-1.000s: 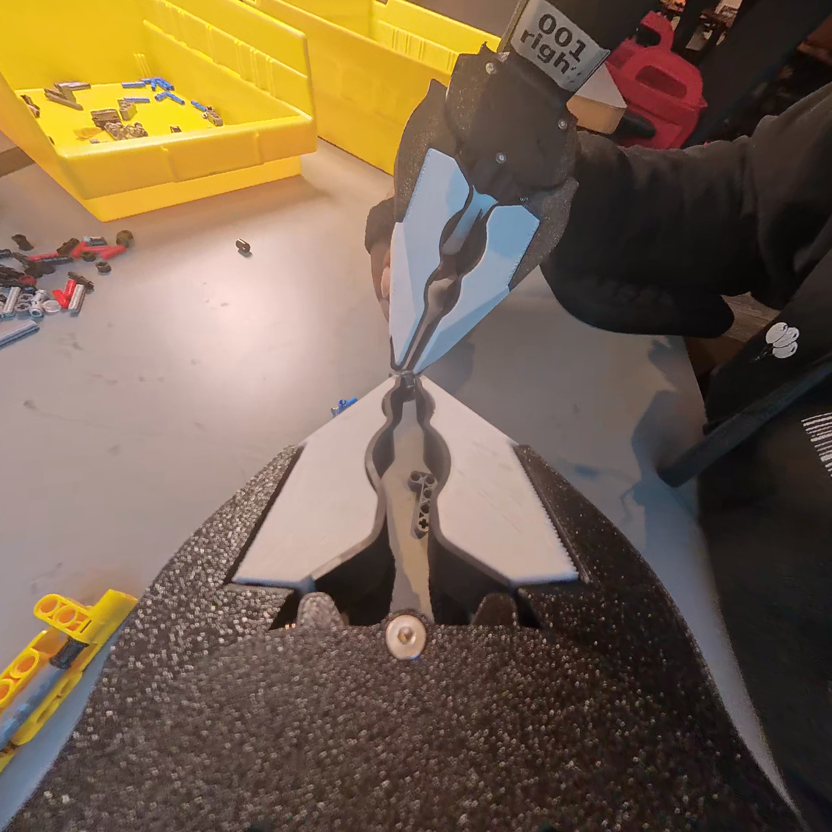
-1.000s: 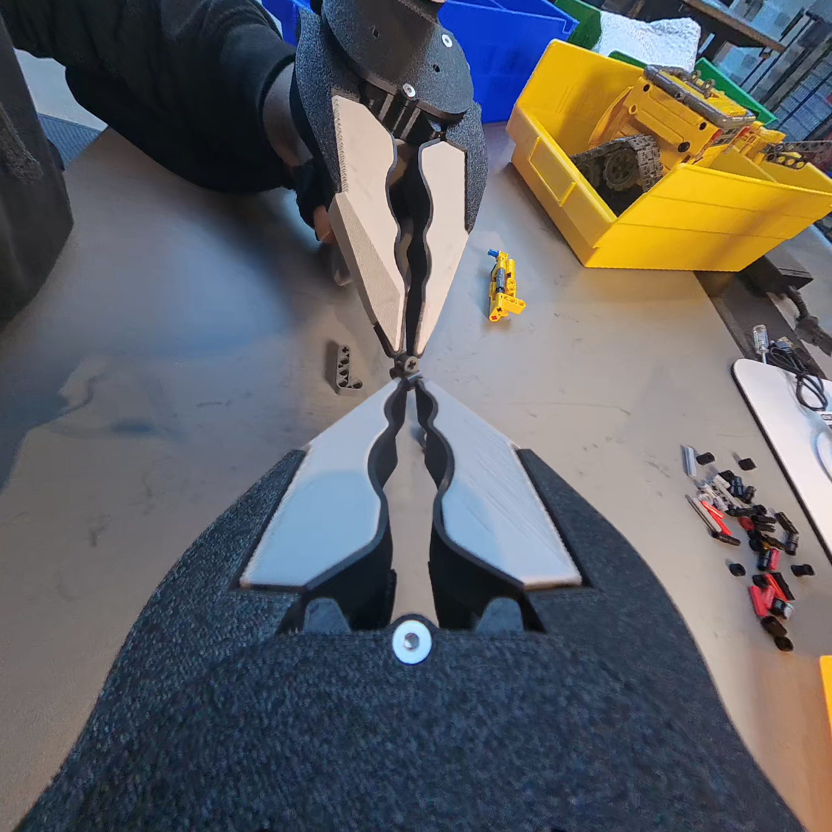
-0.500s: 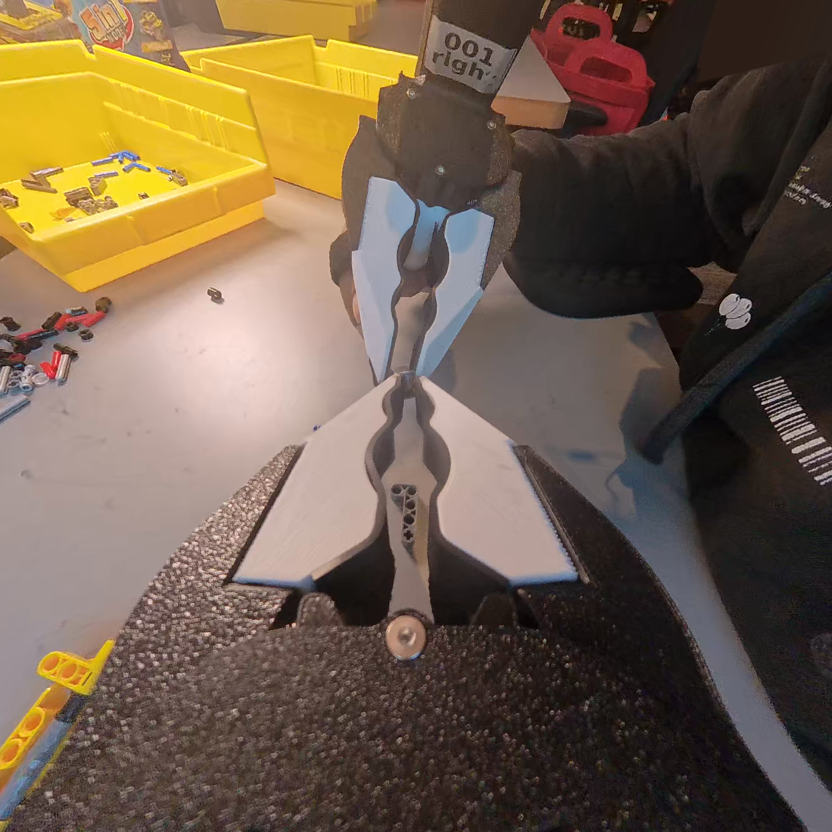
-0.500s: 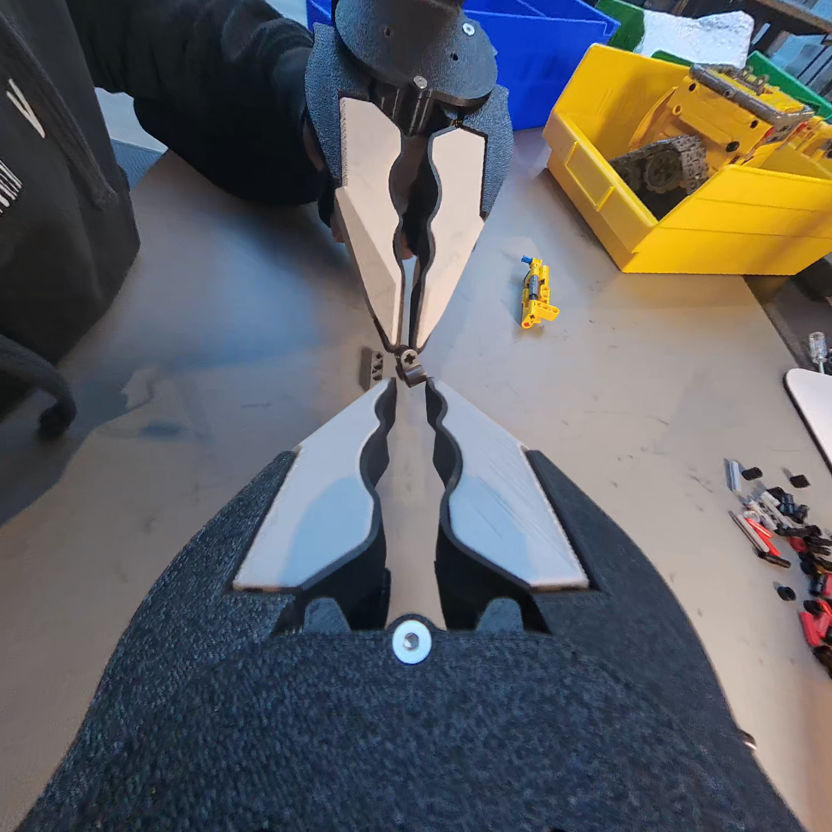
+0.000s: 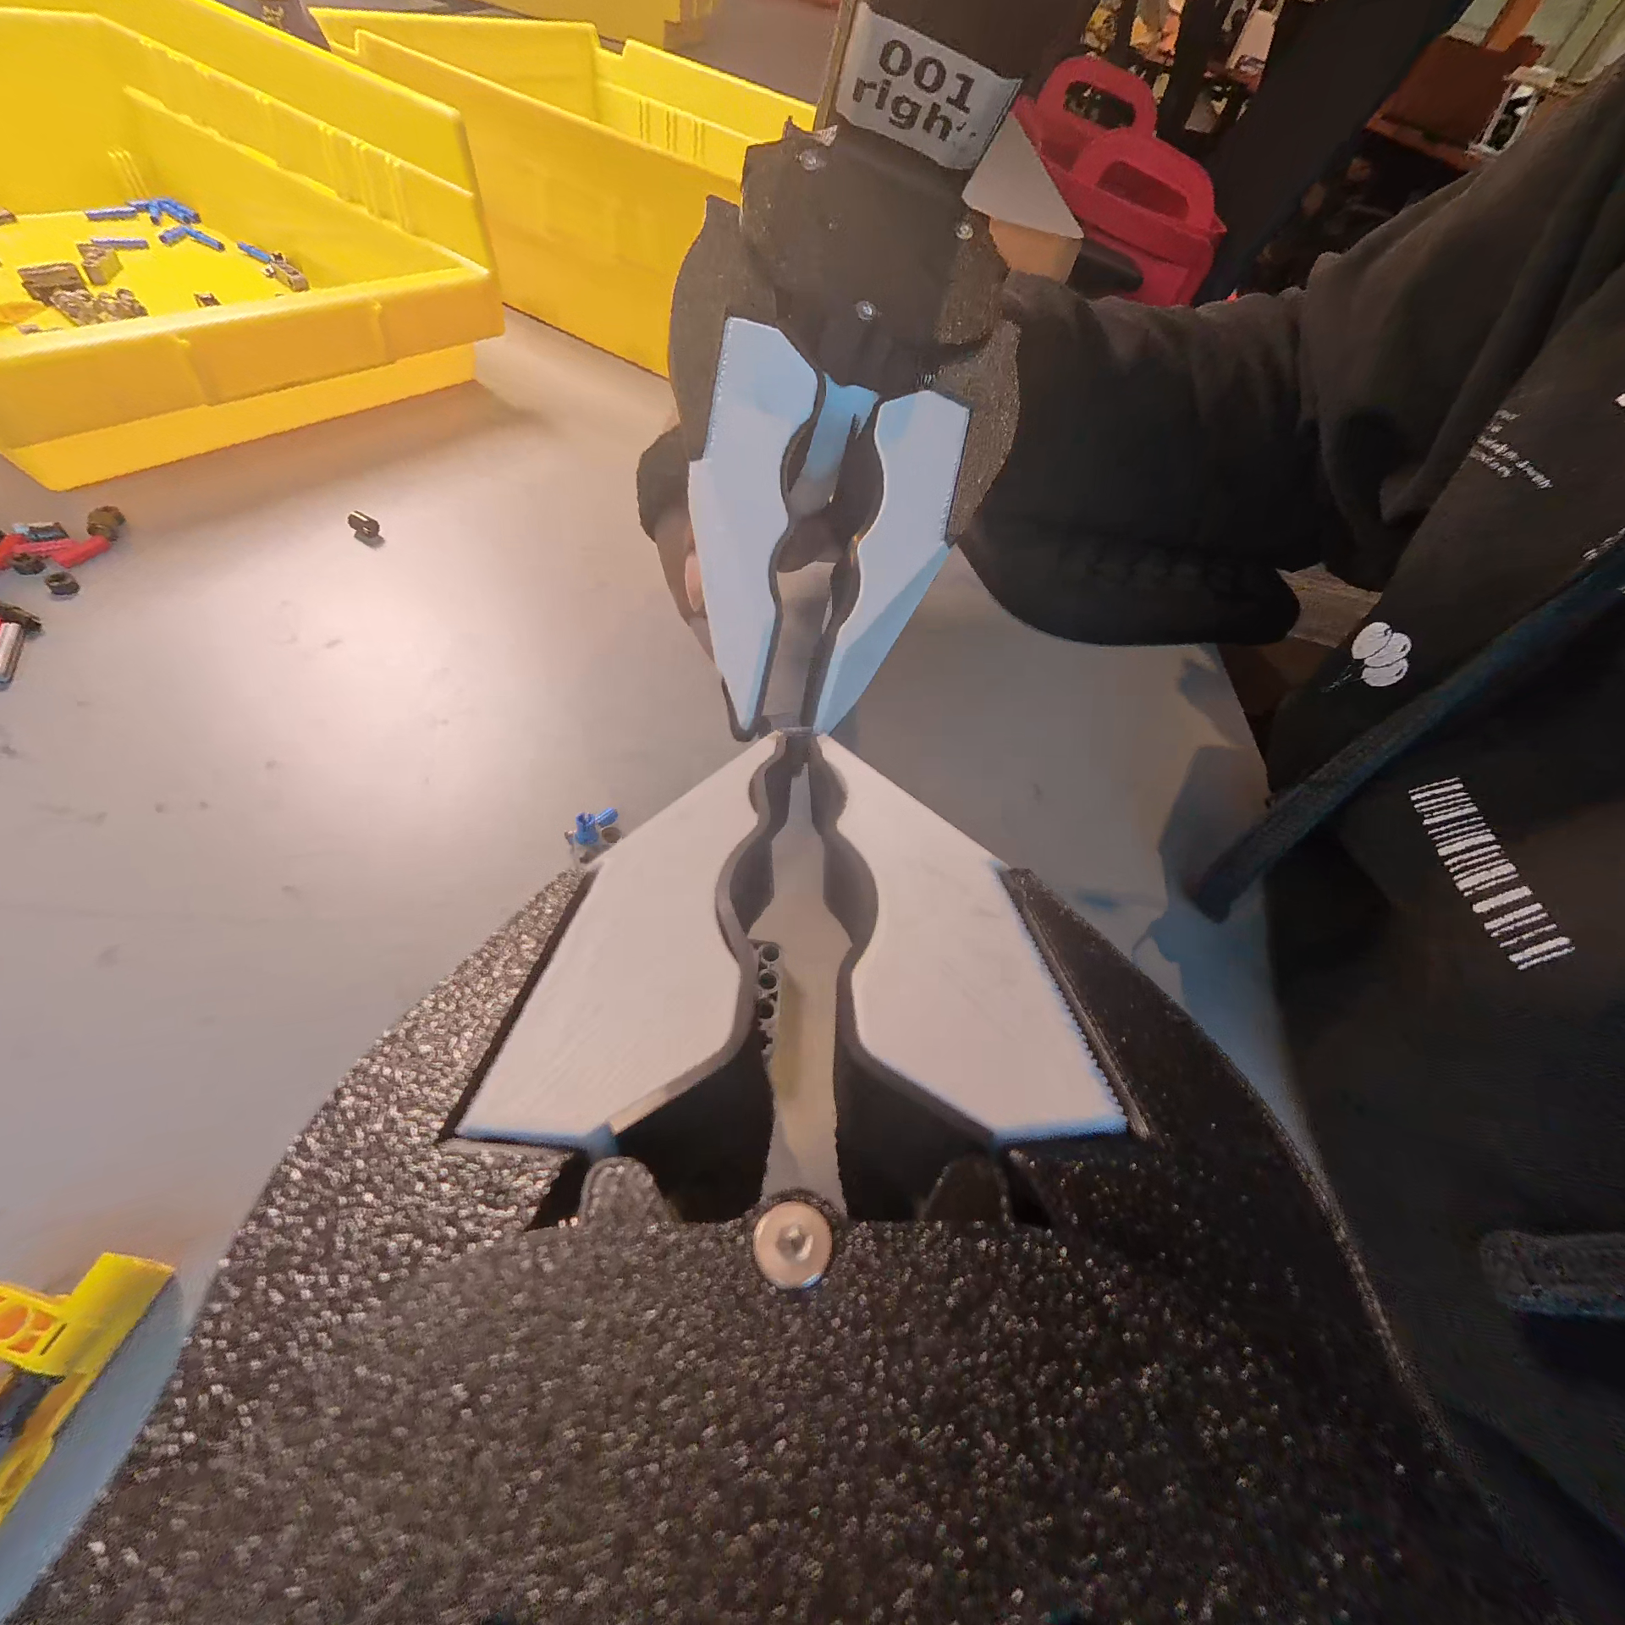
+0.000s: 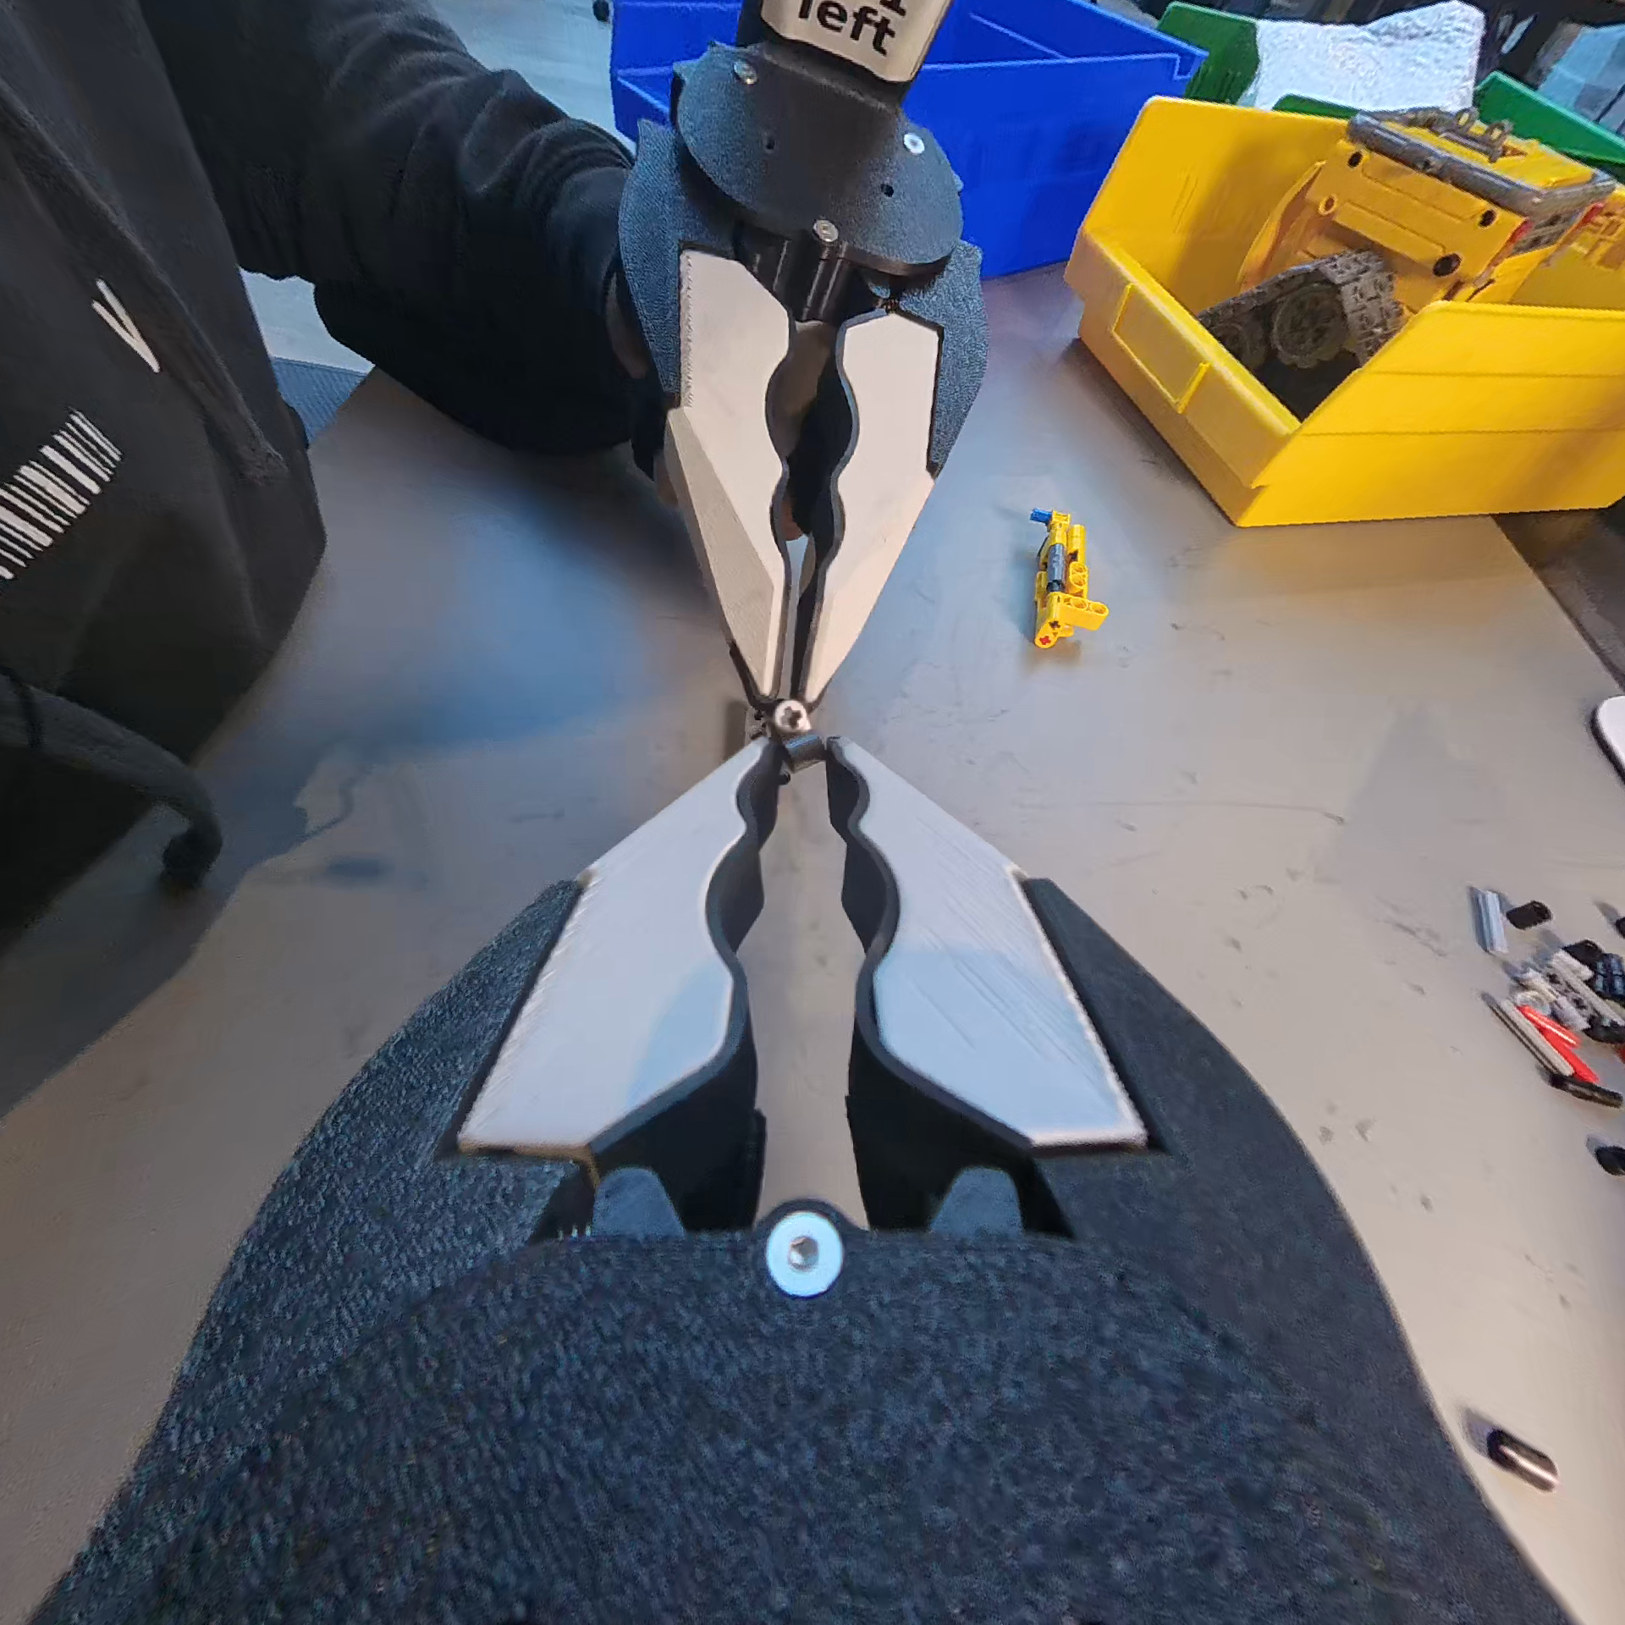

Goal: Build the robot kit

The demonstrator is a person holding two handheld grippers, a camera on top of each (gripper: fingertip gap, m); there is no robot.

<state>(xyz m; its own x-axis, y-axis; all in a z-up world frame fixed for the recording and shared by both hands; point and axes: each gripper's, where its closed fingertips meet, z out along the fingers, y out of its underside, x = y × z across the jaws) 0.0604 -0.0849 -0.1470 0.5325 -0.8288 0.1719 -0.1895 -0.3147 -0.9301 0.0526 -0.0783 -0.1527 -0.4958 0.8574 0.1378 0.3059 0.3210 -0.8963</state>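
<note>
My two grippers meet tip to tip above the grey table [image 5: 264,791]. My left gripper [image 5: 791,747] is shut on a small dark connector piece [image 6: 789,714] with a cross-shaped end, pinched at its very tips. It also shows in the right wrist view [image 6: 785,699], pointing toward the camera. My right gripper [image 6: 798,749] is slightly open. Its fingertips stand on either side of the dark end of that piece [image 6: 802,754]. The gap between its tips also shows in the left wrist view [image 5: 784,728]. A dark angled beam [image 5: 768,976] lies on the table below my left gripper.
Yellow bins [image 5: 264,352] hold small parts; another yellow bin [image 6: 1319,440] holds a yellow tracked model. A blue bin [image 6: 1055,132] stands behind. A small yellow assembly [image 6: 1064,580], a blue piece [image 5: 591,827] and piles of small parts [image 6: 1565,1011] lie on the table. A person's dark sleeves flank the grippers. Left and right tips are no more than a few centimetres apart. From either gripper's tips it is about 15 cm to the small yellow assembly [image 6: 1064,580].
My right gripper's fingertips have spread apart from shut to a small gap. Both grippers stay tip to tip and have shifted slightly over the table. My left gripper stays shut.
</note>
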